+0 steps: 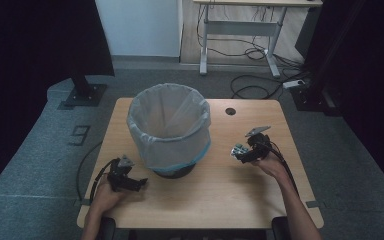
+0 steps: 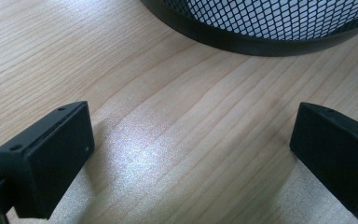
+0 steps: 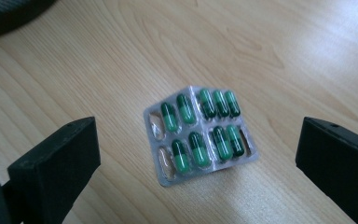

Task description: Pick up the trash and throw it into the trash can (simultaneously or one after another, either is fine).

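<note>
Jaws of both grippers spread wide, silver blister pack (image 3: 200, 134), green capsules, flat on table (image 3: 284, 46)

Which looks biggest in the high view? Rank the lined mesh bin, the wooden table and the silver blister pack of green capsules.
1. Wooden table
2. Lined mesh bin
3. Silver blister pack of green capsules, tiny here.
</note>
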Demonstrator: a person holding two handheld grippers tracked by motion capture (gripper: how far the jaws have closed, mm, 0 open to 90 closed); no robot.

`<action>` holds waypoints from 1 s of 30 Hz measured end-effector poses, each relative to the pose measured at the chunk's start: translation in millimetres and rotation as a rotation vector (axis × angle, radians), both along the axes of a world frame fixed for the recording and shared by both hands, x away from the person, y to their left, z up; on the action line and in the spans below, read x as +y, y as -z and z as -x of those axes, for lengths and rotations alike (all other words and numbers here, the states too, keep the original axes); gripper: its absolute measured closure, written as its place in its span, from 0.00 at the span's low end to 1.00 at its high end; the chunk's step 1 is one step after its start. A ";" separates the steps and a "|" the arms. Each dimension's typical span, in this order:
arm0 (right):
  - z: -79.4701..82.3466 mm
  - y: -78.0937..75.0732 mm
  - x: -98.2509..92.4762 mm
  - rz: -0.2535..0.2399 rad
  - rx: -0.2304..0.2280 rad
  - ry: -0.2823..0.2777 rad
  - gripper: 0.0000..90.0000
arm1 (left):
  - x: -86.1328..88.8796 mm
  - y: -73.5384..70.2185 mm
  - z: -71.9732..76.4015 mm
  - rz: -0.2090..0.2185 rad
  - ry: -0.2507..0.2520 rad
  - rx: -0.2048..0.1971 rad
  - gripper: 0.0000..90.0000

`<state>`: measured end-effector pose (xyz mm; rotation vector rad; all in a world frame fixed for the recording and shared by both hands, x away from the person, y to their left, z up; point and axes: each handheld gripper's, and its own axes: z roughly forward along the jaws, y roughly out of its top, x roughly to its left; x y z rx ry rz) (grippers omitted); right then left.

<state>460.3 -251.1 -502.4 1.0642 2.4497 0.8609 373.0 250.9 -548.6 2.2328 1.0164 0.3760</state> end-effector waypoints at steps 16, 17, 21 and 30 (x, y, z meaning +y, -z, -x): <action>-17.4 34.1 3.6 0.003 0.036 0.018 0.14 | 0.0 0.0 0.0 0.000 0.000 0.000 0.00; -18.7 35.4 3.6 0.004 0.038 0.017 0.14 | 0.0 0.0 0.0 0.000 0.000 0.000 0.00; -22.7 38.9 1.5 -0.019 0.047 0.038 0.18 | 0.0 0.0 0.0 0.000 0.000 0.000 0.00; -20.0 36.4 1.9 -0.037 0.056 0.021 0.36 | 0.0 0.0 0.0 0.000 0.000 0.000 0.00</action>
